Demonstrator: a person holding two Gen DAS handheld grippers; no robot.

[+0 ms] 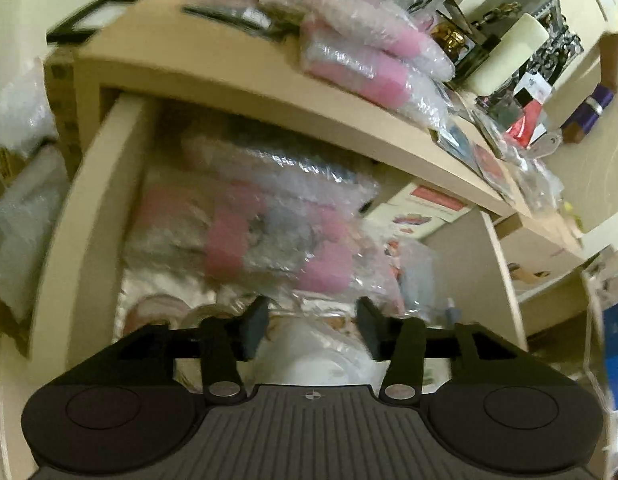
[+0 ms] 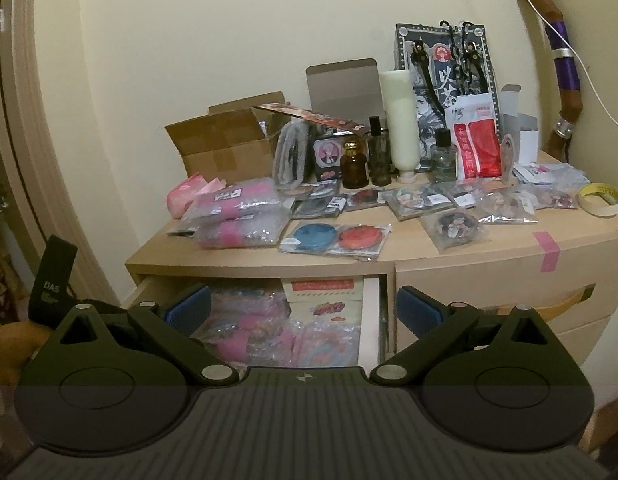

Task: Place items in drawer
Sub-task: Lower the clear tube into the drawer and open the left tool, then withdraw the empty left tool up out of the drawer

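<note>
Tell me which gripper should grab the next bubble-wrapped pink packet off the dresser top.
Right, probably. The right gripper is open, empty and faces the bubble-wrapped pink packets on the dresser top. The left gripper is low over the open drawer.

Dim warm light; left view motion-blurred, fisheye edges bent.

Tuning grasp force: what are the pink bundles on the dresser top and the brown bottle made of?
Pink bundles: pink, soft-looking filling in clear bubble wrap; crinkled and glossy with glints, so probably compliant and slippery. Brown bottle: looks like amber glass, translucent with a shiny gold cap, though it could be plastic. Dresser top: matte, light wood-look laminate.
</note>
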